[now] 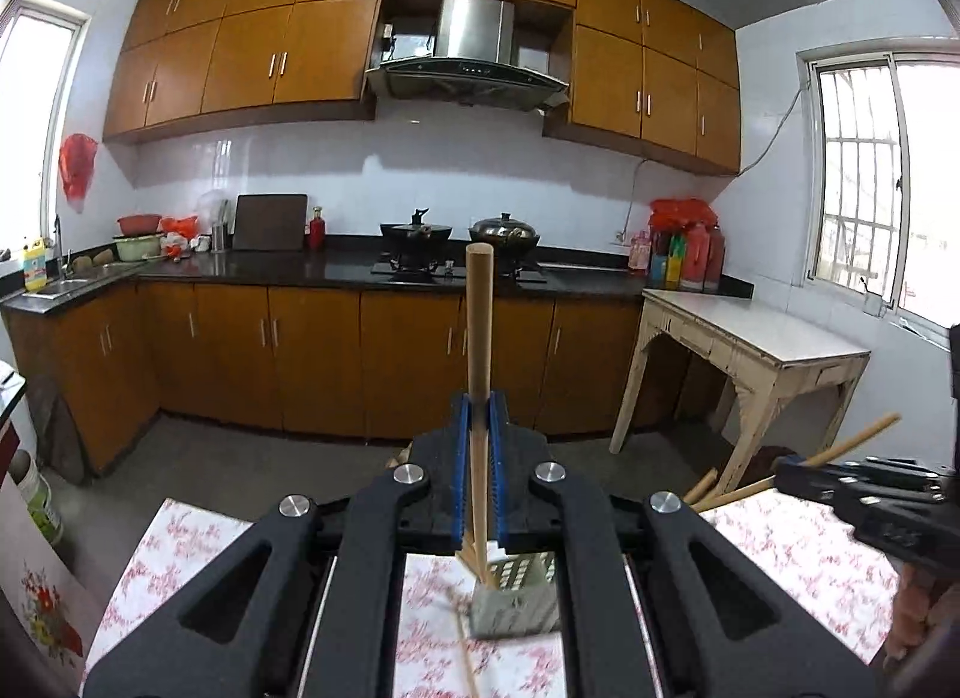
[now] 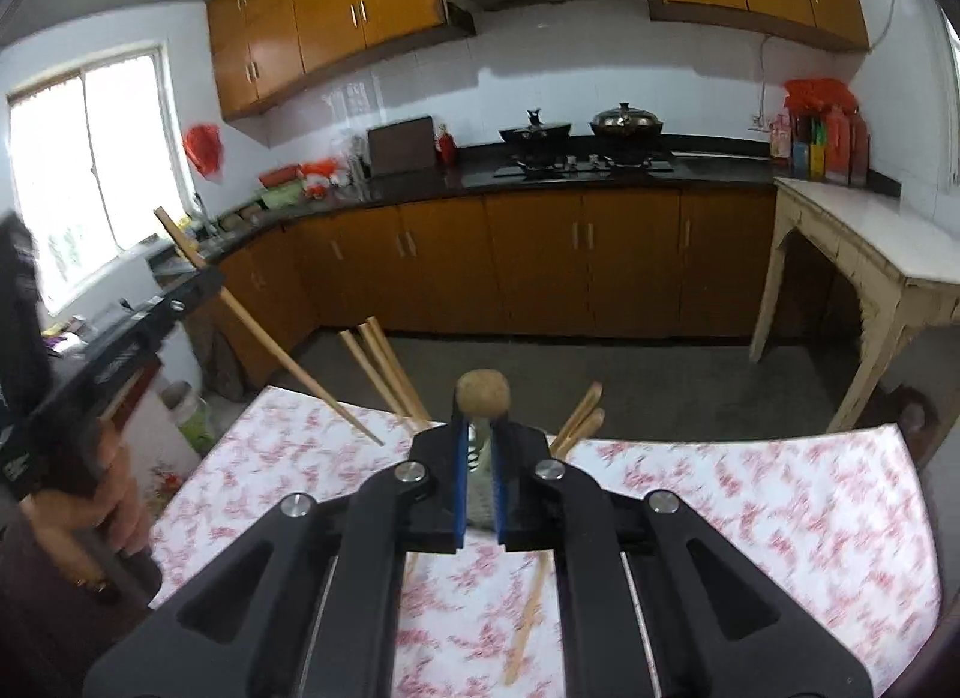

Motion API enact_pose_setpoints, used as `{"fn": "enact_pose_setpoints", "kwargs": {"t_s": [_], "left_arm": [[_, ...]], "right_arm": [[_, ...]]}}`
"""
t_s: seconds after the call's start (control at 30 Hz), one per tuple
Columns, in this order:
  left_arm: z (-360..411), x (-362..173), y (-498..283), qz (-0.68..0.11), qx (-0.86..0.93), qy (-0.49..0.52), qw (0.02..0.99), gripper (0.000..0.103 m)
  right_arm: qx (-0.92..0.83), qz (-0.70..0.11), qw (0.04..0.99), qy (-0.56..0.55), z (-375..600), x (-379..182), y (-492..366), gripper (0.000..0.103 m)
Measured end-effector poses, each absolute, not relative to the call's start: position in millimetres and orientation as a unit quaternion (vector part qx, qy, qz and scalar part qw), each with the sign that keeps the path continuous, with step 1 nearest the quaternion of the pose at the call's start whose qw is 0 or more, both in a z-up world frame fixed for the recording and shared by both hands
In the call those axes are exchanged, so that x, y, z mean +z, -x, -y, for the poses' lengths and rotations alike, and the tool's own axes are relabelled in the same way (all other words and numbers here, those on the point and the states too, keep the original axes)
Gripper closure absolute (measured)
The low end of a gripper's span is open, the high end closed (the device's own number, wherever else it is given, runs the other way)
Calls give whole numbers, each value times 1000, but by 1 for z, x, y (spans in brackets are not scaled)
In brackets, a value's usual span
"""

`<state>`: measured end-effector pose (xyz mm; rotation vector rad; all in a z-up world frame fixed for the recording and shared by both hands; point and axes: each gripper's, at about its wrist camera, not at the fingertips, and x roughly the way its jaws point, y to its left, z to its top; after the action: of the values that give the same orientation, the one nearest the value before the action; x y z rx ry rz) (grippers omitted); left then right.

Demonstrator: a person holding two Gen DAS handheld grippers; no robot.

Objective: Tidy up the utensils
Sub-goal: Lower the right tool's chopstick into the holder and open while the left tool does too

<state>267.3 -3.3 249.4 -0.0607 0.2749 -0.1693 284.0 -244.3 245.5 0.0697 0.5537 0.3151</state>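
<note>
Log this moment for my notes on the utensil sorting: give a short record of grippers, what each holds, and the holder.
left gripper: shut on a wooden chopstick, lifted above the table
right gripper: shut on a second chopstick, seen end-on
holder: metal, perforated, on the floral tablecloth
in holder: more chopsticks
loose: one chopstick on the cloth

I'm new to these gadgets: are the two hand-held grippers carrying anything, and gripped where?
Each clamps one round wooden chopstick: the left hand-held gripper around mid-length, the right hand-held gripper near its thick end.
</note>
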Motion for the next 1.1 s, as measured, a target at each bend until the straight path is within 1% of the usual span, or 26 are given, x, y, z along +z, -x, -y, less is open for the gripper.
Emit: {"fn": "enact_pose_setpoints", "kwargs": {"t_s": [0.1, 0.3, 0.43, 0.67, 0.73, 0.8, 0.9, 1.03, 1.1], "left_arm": [[15, 253, -278, -132, -82, 26, 988, 96], [36, 241, -303, -130, -85, 26, 987, 96], [46, 221, -320, -154, -85, 27, 984, 96], [45, 191, -340, -200, -71, 29, 977, 96], [45, 185, -345, -216, -68, 29, 974, 96], [43, 182, -348, -233, -61, 30, 970, 95], [37, 186, -347, -238, -60, 36, 969, 95], [28, 198, -338, -234, -55, 42, 970, 94], [26, 204, -332, -230, -52, 41, 971, 93]], "right_arm": [[148, -310, 938, -37, 241, 246, -316, 95], [134, -376, 916, -27, 234, 223, -365, 95], [140, -410, 900, -43, 231, 206, -386, 95], [133, -443, 885, -58, 234, 181, -407, 95], [126, -448, 883, -63, 236, 178, -411, 93], [120, -446, 884, -71, 239, 179, -411, 82], [111, -426, 895, -68, 246, 191, -403, 73], [100, -395, 910, -80, 258, 209, -386, 73], [92, -378, 917, -89, 267, 219, -377, 70]]}}
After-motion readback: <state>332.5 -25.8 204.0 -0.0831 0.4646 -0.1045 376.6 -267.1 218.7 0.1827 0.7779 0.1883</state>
